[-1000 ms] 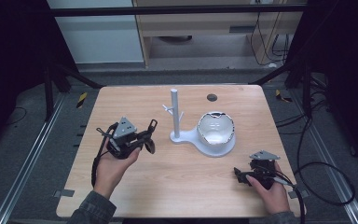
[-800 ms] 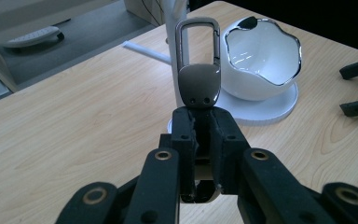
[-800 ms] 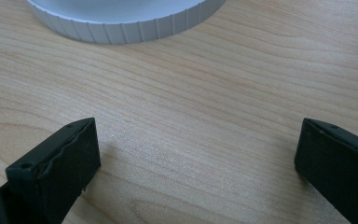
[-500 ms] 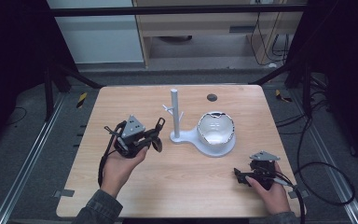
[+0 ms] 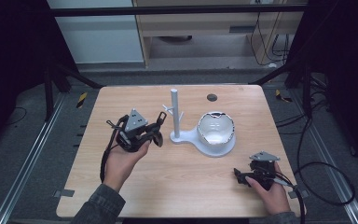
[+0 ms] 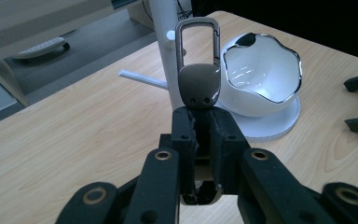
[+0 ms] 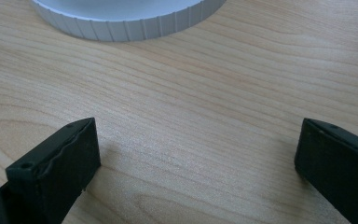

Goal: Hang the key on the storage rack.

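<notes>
Just left of the white stand (image 5: 200, 137), in the high view, the left gripper (image 5: 157, 132) is held above the wooden table (image 5: 121, 100) in the person's left hand (image 5: 121, 161), its tips pointing toward the stand's upright post (image 5: 174, 114). From that height the thing between its jaws is too small to make out. The left gripper view settles it: the two black jaws are pressed together on the lower end of a metal carabiner clip (image 6: 198, 70), whose grey-brown body and silver loop stand upright above the pads, straight in front of the post (image 6: 165, 51). That view also brings out a thin white peg (image 6: 142, 79) jutting sideways from the post, and the glossy white bowl (image 6: 261, 74) with a wavy chrome rim that sits on the stand's round base.

Near the table's front edge, well to the right of the stand, the right gripper (image 5: 242, 176) rests low in the right hand (image 5: 272, 193); the high view leaves its jaws unclear. The right gripper view shows them spread wide apart (image 7: 191, 149) with bare wood between them, and beyond them the ribbed white edge of the stand's base (image 7: 130, 21).
</notes>
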A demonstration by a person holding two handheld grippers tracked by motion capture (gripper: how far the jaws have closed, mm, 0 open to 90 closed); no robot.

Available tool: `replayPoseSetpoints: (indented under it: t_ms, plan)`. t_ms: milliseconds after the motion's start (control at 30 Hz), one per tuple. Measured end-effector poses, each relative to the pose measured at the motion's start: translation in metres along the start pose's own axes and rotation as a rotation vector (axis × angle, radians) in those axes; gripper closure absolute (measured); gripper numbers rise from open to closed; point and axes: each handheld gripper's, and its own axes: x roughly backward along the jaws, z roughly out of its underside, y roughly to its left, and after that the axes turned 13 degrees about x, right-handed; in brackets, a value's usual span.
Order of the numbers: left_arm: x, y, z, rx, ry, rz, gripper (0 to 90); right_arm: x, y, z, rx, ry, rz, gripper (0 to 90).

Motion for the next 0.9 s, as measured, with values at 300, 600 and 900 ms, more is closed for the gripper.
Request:
replayPoseSetpoints:
  t_ms: [300, 600, 900]
  plan:
    - [-0.011, 0.004, -0.007, 0.021, -0.007, -0.013, 80.7, 0.000, 0.000, 0.000, 0.005, -0.001, -0.001, 0.5]
    - [-0.019, 0.006, -0.008, 0.031, 0.000, -0.024, 80.6, 0.000, 0.001, 0.001, 0.006, 0.000, -0.002, 0.5]
    - [-0.025, 0.005, -0.008, 0.037, 0.000, -0.022, 80.6, 0.001, 0.001, 0.001, 0.007, -0.001, -0.002, 0.4]
